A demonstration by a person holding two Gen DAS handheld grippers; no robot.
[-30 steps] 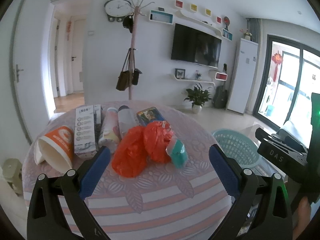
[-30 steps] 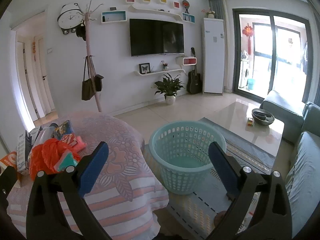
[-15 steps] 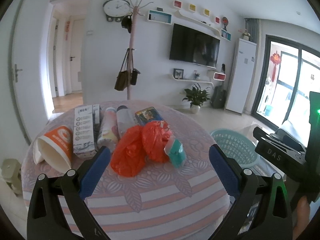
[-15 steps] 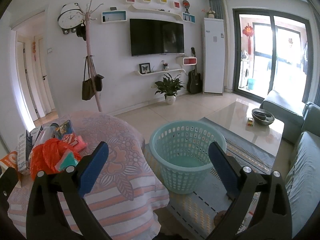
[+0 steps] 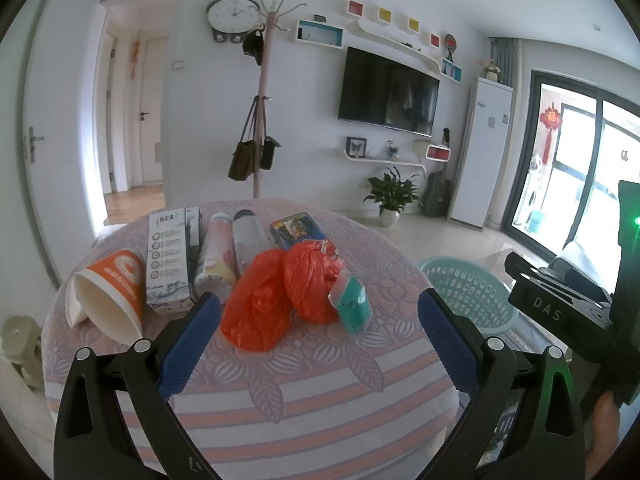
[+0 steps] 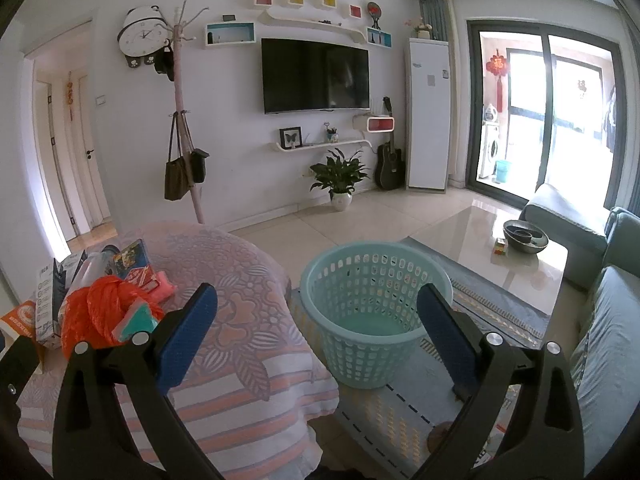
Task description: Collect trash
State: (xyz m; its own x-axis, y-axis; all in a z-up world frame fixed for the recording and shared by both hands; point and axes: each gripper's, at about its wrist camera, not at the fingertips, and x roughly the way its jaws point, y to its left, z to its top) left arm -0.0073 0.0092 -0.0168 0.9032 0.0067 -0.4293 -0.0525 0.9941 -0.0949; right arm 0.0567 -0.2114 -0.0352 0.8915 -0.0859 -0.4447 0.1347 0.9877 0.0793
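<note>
Trash lies on a round table with a pink patterned cloth (image 5: pixel 280 368): an orange paper cup (image 5: pixel 112 292) on its side, a white carton (image 5: pixel 170 256), two bottles (image 5: pixel 232 248), a blue packet (image 5: pixel 294 230), two orange plastic bags (image 5: pixel 280 296) and a teal wrapper (image 5: pixel 352 304). My left gripper (image 5: pixel 318 320) hovers open just in front of the bags, holding nothing. My right gripper (image 6: pixel 316 312) is open and empty, to the right of the table, facing a teal laundry basket (image 6: pixel 372 312) on the floor. The orange bags (image 6: pixel 96 316) also show at that view's left.
The basket (image 5: pixel 468 292) stands on a rug right of the table. A glass coffee table (image 6: pixel 500 248) and grey sofa (image 6: pixel 608 320) lie further right. A coat stand (image 5: pixel 262 120), TV (image 5: pixel 388 88) and potted plant (image 6: pixel 340 176) line the far wall. A small stool (image 5: pixel 20 344) sits left of the table.
The left wrist view has shifted slightly, with the table and trash sitting a little lower and nearer. The right gripper has hardly moved. Both grippers stay open.
</note>
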